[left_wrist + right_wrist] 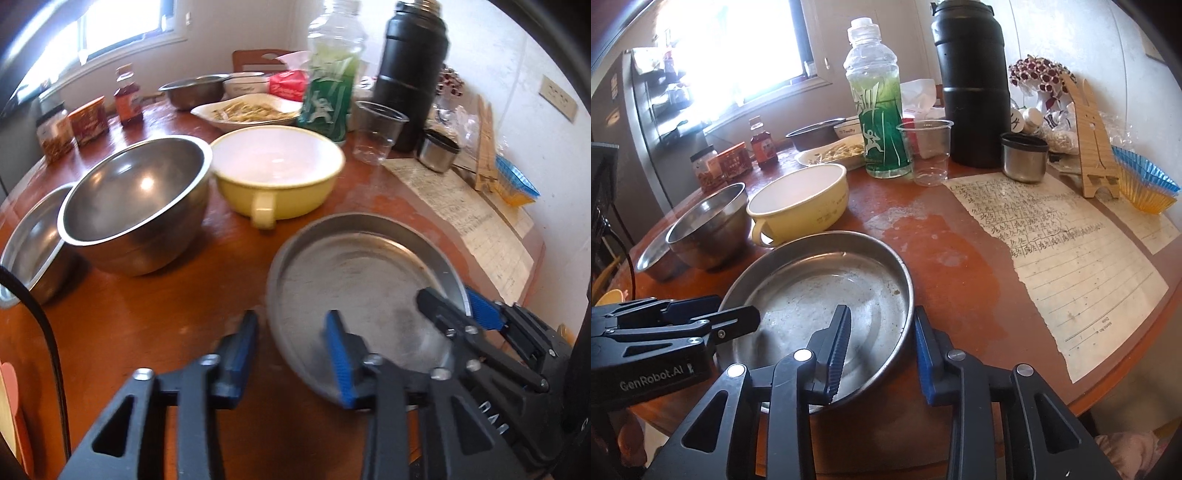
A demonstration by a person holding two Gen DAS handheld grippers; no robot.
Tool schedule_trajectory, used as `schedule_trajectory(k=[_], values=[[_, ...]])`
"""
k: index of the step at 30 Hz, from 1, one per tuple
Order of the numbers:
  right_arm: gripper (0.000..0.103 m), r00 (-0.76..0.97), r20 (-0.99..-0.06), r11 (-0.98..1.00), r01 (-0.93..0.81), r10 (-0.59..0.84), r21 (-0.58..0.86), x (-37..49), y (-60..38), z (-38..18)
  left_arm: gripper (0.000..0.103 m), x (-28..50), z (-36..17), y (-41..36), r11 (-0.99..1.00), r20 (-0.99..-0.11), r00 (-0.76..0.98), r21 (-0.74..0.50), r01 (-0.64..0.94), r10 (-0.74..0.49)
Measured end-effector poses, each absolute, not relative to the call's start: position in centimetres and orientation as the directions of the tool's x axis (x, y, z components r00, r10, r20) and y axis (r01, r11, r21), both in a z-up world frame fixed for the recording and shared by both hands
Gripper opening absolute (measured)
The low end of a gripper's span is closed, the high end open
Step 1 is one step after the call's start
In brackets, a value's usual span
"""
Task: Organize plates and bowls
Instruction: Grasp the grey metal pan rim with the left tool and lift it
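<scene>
**Two tongs on one metal plate**

At the bottom of the left wrist view, the left tongs (293, 341) sit over the near rim of the round metal plate (354, 280). One finger is outside the rim on the brown table (155, 306). The other finger is inside the plate. The gap looks small, but the picture is blurry there, and I cannot tell from it if the pads press the rim.

In the right wrist view, the right tongs (881, 349) sit at the bottom middle. One blue pad is inside the plate (820, 291) and the other is just outside its wall. The rim runs between them. The pads are close to the wall on both sides, so these tongs seem to be closed on the plate.

Each tongs also shows in the other view, biting the plate's edge from the side.

Past the plate, near the middle of the left wrist view, sits a yellow bowl (277, 173) with a handle. To its left is a steel bowl (136, 203), and another steel bowl (33, 243) is at the left edge.

Farther back stand a clear cup (376, 129), a green bottle (328, 85) and a black flask (410, 74). A white dish (251, 110) with food is behind the yellow bowl.

On the right lies a paper (1052, 251) with writing.
</scene>
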State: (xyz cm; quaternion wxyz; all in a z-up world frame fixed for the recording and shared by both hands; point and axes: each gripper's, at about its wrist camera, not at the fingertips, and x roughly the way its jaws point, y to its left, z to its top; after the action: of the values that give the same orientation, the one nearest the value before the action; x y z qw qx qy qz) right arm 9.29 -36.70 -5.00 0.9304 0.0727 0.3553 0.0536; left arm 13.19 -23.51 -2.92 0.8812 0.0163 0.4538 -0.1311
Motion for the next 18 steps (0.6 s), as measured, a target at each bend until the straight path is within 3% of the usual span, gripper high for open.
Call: schedule_trajectory(k=[18], values=[[0.032, 0.759, -0.619, 0.975, -0.092, 0.200, 0.202, 8.1, -34.7, -2.1, 0.031, 10.7, -0.3, -19.8, 0.963, -0.775, 0.575, -0.172, 0.207, -0.262]])
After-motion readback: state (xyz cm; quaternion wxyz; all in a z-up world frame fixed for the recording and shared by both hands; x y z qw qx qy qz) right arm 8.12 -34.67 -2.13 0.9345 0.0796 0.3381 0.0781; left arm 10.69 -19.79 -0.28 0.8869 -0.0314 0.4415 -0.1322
